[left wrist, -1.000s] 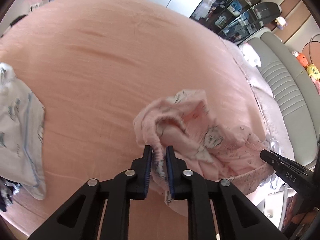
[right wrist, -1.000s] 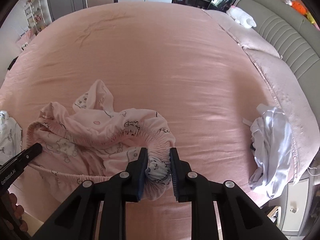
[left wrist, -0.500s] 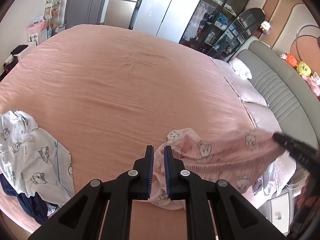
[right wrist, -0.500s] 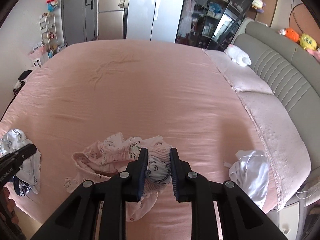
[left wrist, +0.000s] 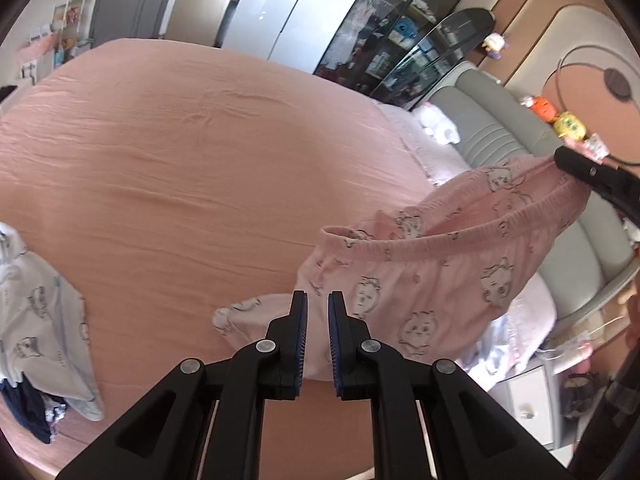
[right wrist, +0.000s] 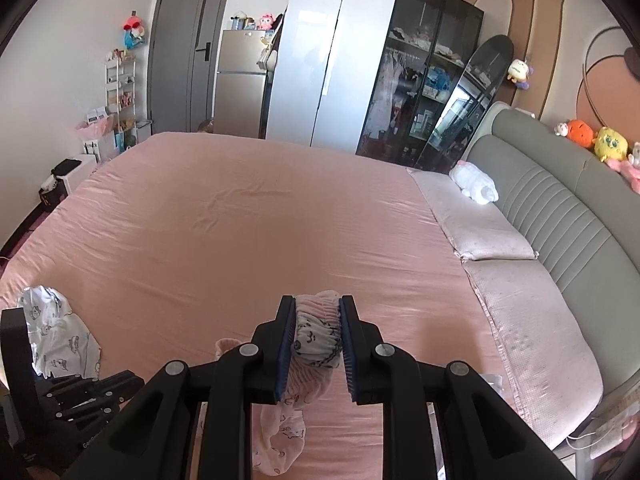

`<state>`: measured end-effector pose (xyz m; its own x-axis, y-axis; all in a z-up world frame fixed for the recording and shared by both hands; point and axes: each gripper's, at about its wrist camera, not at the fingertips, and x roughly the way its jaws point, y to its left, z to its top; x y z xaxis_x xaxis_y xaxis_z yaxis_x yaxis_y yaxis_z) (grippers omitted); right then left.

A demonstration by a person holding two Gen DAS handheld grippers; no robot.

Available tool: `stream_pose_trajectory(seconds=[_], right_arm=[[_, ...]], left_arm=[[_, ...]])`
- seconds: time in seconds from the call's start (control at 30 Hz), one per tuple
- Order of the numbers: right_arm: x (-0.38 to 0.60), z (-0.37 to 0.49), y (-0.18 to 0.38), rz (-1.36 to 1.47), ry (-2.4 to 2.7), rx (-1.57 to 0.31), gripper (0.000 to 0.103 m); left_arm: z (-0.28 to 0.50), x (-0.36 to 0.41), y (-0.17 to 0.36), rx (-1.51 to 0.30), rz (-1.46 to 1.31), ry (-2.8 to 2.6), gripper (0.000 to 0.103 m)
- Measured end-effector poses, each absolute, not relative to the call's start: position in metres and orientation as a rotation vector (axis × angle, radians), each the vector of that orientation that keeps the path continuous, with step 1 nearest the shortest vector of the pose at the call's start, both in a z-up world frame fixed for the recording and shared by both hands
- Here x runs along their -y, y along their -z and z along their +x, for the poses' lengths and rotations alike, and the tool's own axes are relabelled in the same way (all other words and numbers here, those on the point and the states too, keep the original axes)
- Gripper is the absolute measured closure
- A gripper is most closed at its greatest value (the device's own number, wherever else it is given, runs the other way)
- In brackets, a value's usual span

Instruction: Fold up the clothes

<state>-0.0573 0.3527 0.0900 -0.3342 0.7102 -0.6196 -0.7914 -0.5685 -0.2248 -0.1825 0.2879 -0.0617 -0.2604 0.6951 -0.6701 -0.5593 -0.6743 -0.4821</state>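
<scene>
a grey padded headboard [right wrist: 560,184] runs along the bed's right side, with stuffed toys [right wrist: 596,140] lined up on top. a white plush toy [right wrist: 474,184] lies on the pillow [right wrist: 476,224]. behind the bed stand a white wardrobe [right wrist: 320,52], a dark glass cabinet [right wrist: 416,80] and a small fridge [right wrist: 240,80].

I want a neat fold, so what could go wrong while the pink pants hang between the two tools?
1. The left tool pinches only a thin edge of the pink pants, so that side may slip out.
2. The right tool clamps a bunched wad of waistband, which could leave the fold uneven.
3. One leg trails on the bed and may twist as the pants are laid down.
</scene>
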Motion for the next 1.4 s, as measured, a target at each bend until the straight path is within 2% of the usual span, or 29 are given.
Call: stream_pose_trajectory(seconds=[0.2, 0.23, 0.27, 0.3, 0.33, 0.37, 0.4, 0.7, 0.93, 1.07, 1.13, 1.2, 1.23, 1.3, 1.4], right_arm=[[-0.336, -0.053, -0.093, -0.872, -2.027, -0.117, 0.083], [-0.334, -0.052, -0.092, -0.877, -2.03, -0.12, 0.083], [-0.331, -0.051, -0.09, -0.881, -2.036, -0.128, 0.083], [-0.328, -0.049, -0.089, -0.889, -2.041, -0.136, 0.083], [-0.325, -0.048, -0.087, -0.898, -2.043, -0.139, 0.083], [-0.322, -0.047, -0.085, -0.907, -2.044, -0.14, 0.083], [-0.32, -0.046, -0.083, -0.914, -2.045, -0.142, 0.083], [-0.307, -0.044, -0.077, -0.936, -2.054, -0.149, 0.083], [-0.307, -0.047, -0.07, -0.953, -2.037, -0.169, 0.083], [-0.306, -0.049, -0.068, -0.96, -2.035, -0.176, 0.083], [-0.304, -0.05, -0.067, -0.965, -2.036, -0.176, 0.083], [-0.303, -0.052, -0.066, -0.973, -2.036, -0.174, 0.083], [-0.302, -0.052, -0.065, -0.98, -2.036, -0.174, 0.083], [-0.301, -0.054, -0.063, -0.994, -2.033, -0.176, 0.083], [-0.302, -0.053, -0.059, -1.012, -2.028, -0.184, 0.083]], left_arm=[[-0.206, -0.289, 0.071, 0.334, -1.3, -1.919, 0.089], [-0.21, -0.291, 0.073, 0.349, -1.312, -1.9, 0.085], [-0.214, -0.292, 0.074, 0.364, -1.325, -1.88, 0.077], [-0.218, -0.295, 0.077, 0.376, -1.338, -1.856, 0.058], [-0.222, -0.298, 0.079, 0.381, -1.352, -1.829, 0.042], [-0.225, -0.302, 0.082, 0.374, -1.368, -1.818, 0.017], [-0.226, -0.307, 0.084, 0.352, -1.381, -1.814, 0.016], [-0.244, -0.37, 0.113, 0.129, -1.495, -1.624, 0.016], [-0.265, -0.412, 0.157, -0.011, -1.775, -1.352, 0.016], [-0.265, -0.42, 0.168, -0.096, -1.804, -1.337, 0.017], [-0.267, -0.42, 0.173, -0.061, -1.81, -1.337, 0.027], [-0.269, -0.418, 0.177, -0.02, -1.815, -1.337, 0.046], [-0.269, -0.417, 0.179, 0.0, -1.816, -1.338, 0.052], [-0.268, -0.416, 0.178, 0.022, -1.798, -1.341, 0.075], [-0.266, -0.413, 0.169, 0.017, -1.749, -1.389, 0.087]])
